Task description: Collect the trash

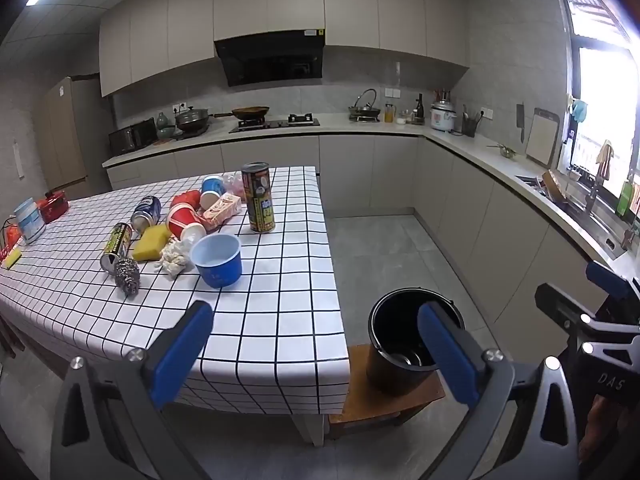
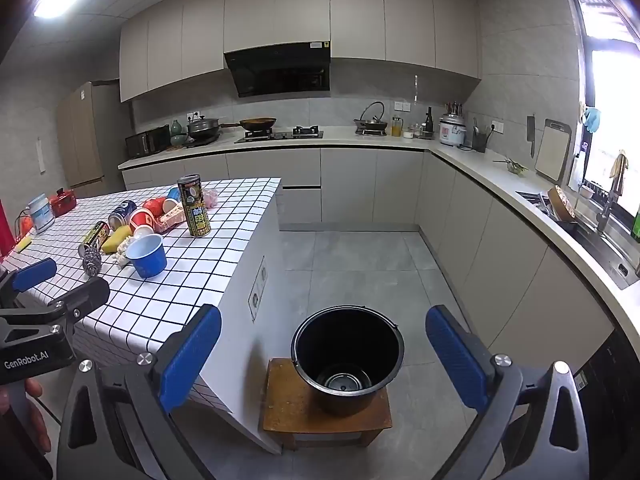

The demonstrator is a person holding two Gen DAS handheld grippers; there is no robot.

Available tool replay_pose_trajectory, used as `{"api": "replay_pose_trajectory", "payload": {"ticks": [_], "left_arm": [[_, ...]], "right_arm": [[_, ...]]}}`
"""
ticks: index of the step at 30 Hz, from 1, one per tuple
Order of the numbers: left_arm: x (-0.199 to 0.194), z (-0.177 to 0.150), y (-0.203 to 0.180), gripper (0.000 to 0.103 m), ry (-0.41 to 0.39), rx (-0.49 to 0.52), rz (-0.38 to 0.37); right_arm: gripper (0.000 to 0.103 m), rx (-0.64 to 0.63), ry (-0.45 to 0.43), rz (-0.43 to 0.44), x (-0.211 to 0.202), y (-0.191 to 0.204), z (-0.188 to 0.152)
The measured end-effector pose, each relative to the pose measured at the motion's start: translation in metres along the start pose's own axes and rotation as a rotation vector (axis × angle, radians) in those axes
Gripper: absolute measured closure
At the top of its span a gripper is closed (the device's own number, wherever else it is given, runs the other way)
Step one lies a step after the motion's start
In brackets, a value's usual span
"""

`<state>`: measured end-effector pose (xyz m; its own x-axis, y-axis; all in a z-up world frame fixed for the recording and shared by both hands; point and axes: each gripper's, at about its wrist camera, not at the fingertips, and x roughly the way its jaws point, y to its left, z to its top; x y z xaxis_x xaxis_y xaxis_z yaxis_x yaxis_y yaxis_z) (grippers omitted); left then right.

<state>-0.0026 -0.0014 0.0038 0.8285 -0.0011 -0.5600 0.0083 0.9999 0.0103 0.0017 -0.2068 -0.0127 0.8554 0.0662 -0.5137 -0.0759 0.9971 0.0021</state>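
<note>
Now, taking the bucket (image 2: 347, 360) as landmark: the trash pile (image 1: 176, 224) lies on the table (image 1: 280, 320) to its left and farther off. Left gripper (image 1: 316, 344) hangs over the table's near corner, jaws wide apart, empty, likely nearer the pile. Right gripper (image 2: 324, 356) faces the bucket, jaws likewise apart, empty.

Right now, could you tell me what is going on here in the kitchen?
A person holds a two-finger gripper in each hand to collect trash. Both the left gripper and the right gripper are open and empty, held short of the table. Cans, cups, a sponge and other litter, including a blue cup and a tall can, lie untouched on the checked cloth. A black bucket waits on a low wooden stool beside the table.
</note>
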Motion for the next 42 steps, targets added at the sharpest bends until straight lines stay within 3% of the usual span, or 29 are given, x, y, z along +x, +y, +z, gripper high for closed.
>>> {"api": "replay_pose_trajectory", "payload": {"ticks": [42], "left_arm": [[-0.0009, -0.0002, 0.0052, 0.000, -0.002, -0.010, 0.000]], "right_arm": [[0.000, 0.010, -0.006, 0.004, -0.0041, -0.0057, -0.0002]]}}
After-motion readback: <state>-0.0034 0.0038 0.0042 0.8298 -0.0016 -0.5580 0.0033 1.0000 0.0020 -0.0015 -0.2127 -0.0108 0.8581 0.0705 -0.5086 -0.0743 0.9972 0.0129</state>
